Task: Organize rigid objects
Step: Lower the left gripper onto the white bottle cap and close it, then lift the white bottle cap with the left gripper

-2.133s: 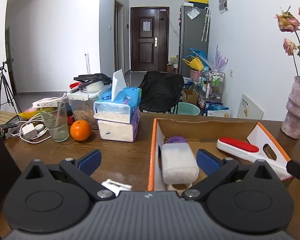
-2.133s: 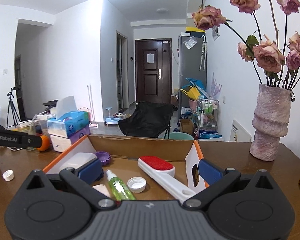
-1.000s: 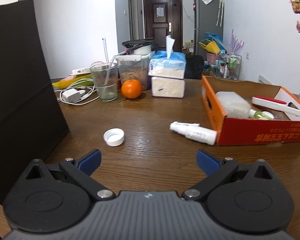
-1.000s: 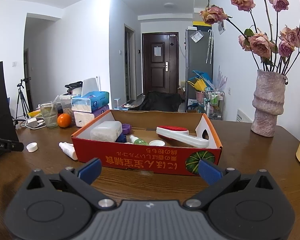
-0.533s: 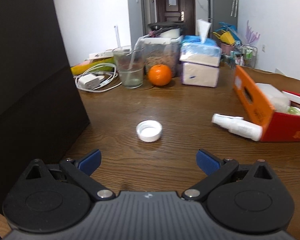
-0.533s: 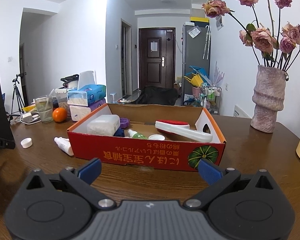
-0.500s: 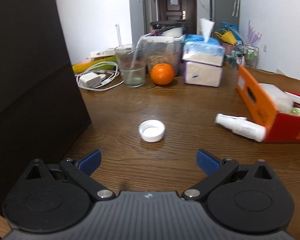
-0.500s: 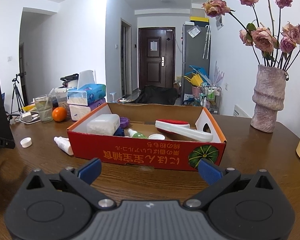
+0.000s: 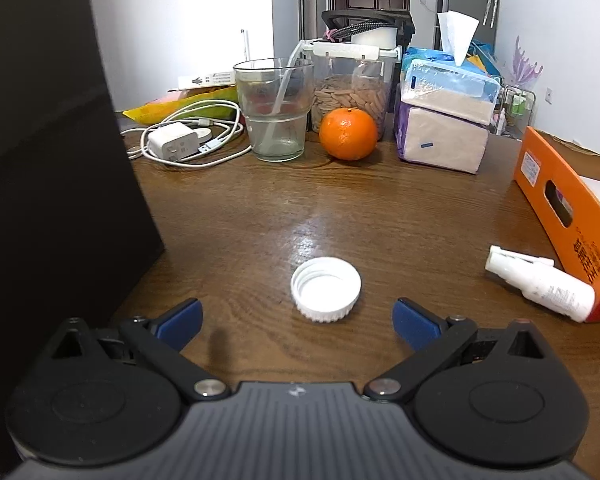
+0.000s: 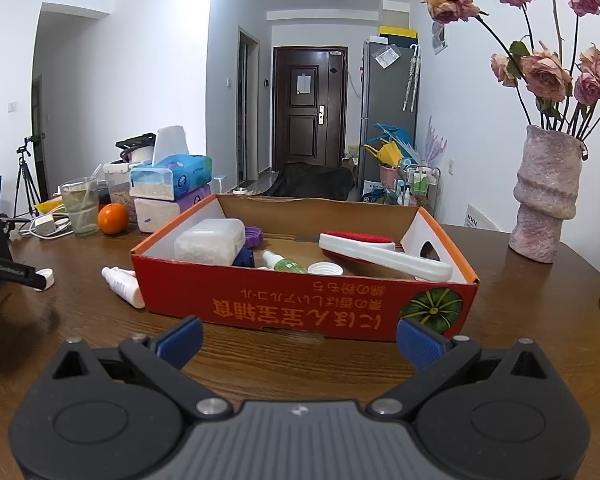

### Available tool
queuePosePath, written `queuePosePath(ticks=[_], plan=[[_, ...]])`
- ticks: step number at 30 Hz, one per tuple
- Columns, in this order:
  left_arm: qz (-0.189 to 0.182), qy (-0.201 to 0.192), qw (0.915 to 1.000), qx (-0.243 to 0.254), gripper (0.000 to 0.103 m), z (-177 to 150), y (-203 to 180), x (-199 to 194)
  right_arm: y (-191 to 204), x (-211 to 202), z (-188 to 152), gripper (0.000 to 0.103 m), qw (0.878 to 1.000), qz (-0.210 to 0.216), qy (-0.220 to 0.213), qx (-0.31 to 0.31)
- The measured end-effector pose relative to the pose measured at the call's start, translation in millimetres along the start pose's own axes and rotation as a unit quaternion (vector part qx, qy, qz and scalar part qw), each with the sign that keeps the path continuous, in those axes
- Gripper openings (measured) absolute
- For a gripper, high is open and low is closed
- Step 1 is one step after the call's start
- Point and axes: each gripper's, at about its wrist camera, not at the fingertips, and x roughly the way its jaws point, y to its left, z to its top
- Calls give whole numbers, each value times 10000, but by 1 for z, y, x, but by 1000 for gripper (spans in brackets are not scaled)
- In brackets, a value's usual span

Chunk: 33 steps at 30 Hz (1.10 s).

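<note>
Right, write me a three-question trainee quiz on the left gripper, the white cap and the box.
1. True or false: the left gripper is shut on the white cap.
2. Which way up does the white cap lie? A) open side up B) open side down C) on its edge
3. Fill in: the white spray bottle lies on the table, outside the orange box, against its ____.

Key
1. False: the fingers are spread wide and the cap lies on the table just beyond them, untouched.
2. A: its hollow, threaded inside faces up.
3. Outer wall, near the box's corner; the right wrist view shows it there too.
</note>
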Motion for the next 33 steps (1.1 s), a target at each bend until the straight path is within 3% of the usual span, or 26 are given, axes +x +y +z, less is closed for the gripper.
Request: queuePosePath(ticks=[4, 6, 9, 10, 11, 20, 33], plan=[[39, -15, 9999, 94, 103, 3, -8, 9, 8, 6, 1, 103, 10000, -34, 18, -21], [-3, -20, 9999, 165, 95, 3, -12, 12, 11, 9, 0, 103, 10000, -43, 29, -36], [-97, -28, 9995, 289, 66, 2, -16, 14, 18, 14, 1, 103, 9999, -56, 54, -78], [-215, -45, 9993, 289, 46, 1, -15, 13, 21, 15, 1, 103, 9999, -55, 62, -94], [-330, -49, 9991, 269, 41, 2, -14, 12, 23, 16, 2, 103, 9999, -52, 65, -111], [-430, -132, 9989, 132, 41, 2, -5, 4, 54, 22, 7, 103, 9994, 145, 28, -313], [-422, -465, 9964, 578, 41, -6, -2, -21, 125, 36, 26, 103, 9969, 566, -68, -537]])
